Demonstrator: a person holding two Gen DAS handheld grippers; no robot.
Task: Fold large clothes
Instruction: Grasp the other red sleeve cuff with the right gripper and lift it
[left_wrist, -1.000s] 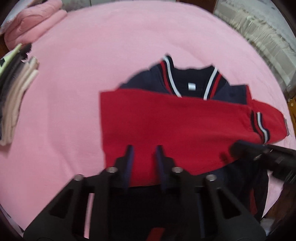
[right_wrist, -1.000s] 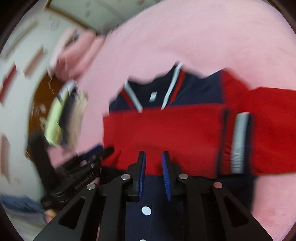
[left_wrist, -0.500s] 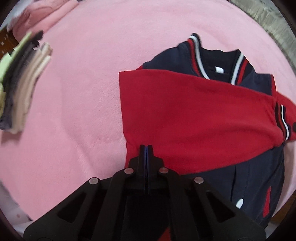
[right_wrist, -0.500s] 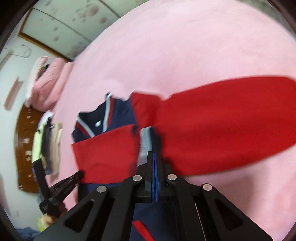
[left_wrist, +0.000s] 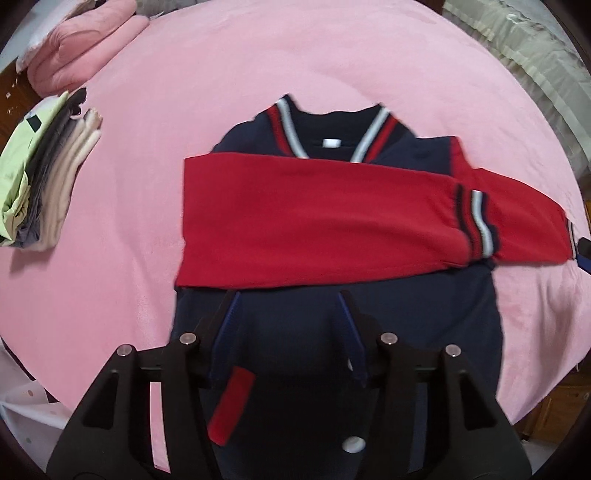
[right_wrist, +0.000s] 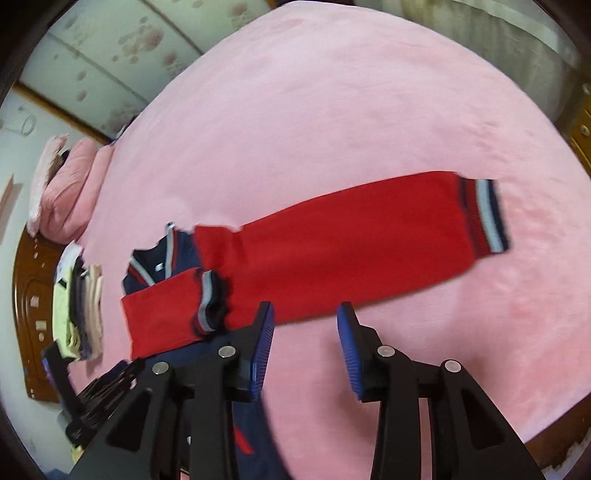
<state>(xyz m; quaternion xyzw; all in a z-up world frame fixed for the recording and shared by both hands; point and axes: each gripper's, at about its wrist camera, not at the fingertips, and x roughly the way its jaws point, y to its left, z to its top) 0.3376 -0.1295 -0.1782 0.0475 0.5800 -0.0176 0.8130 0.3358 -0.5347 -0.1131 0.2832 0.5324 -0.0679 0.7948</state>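
Observation:
A navy jacket (left_wrist: 332, 332) with red sleeves lies collar-away on the pink bed (left_wrist: 258, 66). One red sleeve (left_wrist: 314, 221) is folded across its chest, striped cuff (left_wrist: 476, 225) at the right. My left gripper (left_wrist: 290, 299) hovers over the navy body just below that sleeve. Its jaws are opening with nothing between them. In the right wrist view the other red sleeve (right_wrist: 351, 251) stretches out to the right on the bed. My right gripper (right_wrist: 306, 308) sits just short of it, jaws opening and empty, and the folded sleeve's cuff (right_wrist: 212, 302) lies left of its fingers.
A stack of folded clothes (left_wrist: 44, 173) sits at the bed's left side, with a pink quilt (left_wrist: 81, 48) behind it. A wooden headboard (right_wrist: 33, 295) runs along the left. Cream bedding (left_wrist: 535, 55) borders the far right. The left gripper (right_wrist: 92, 387) shows low left.
Both grippers were shut half a second ago and now stand open. The left one has lifted and drawn back off the folded sleeve's edge. The right one has let go by the cuff.

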